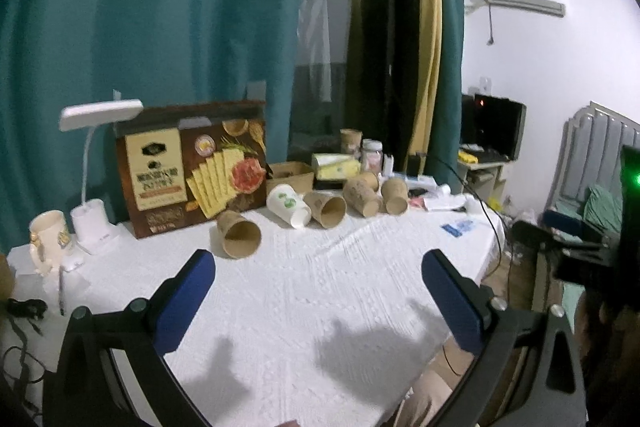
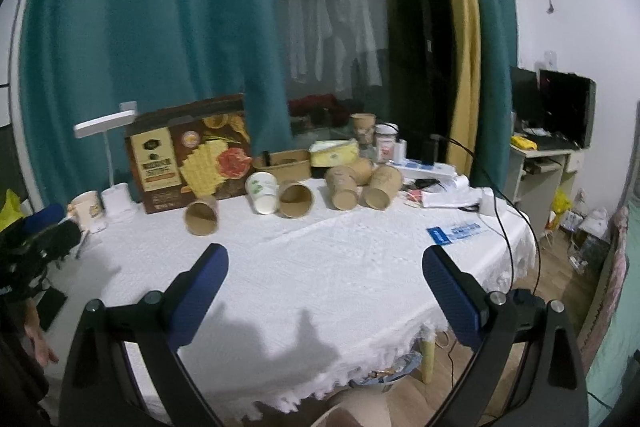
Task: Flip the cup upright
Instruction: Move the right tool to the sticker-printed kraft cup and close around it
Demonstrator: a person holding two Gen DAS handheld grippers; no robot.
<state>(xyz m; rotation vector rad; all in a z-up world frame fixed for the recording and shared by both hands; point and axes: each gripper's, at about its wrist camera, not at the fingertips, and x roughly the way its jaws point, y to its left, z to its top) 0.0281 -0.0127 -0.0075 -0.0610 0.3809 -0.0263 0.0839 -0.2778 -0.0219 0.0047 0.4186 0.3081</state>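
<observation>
Several paper cups lie on their sides in a row across the far part of the white-clothed table [image 1: 320,291] [image 2: 320,267]. The leftmost is a brown cup [image 1: 239,234] [image 2: 201,215] with its mouth toward me. To its right lie a white cup with green print [image 1: 289,205] [image 2: 264,193] and more brown cups [image 1: 325,209] [image 2: 295,199]. My left gripper [image 1: 320,267] is open above the near tablecloth, holding nothing. My right gripper [image 2: 326,263] is also open and holds nothing, well short of the cups.
A brown cracker box [image 1: 192,167] [image 2: 190,151], a white desk lamp [image 1: 96,163], a cream mug [image 1: 46,239] and a small cardboard tray [image 1: 290,175] stand at the back. Packets, an upright cup, a jar and a power strip [image 2: 428,169] crowd the far right. A cable [image 2: 504,227] hangs over the right edge.
</observation>
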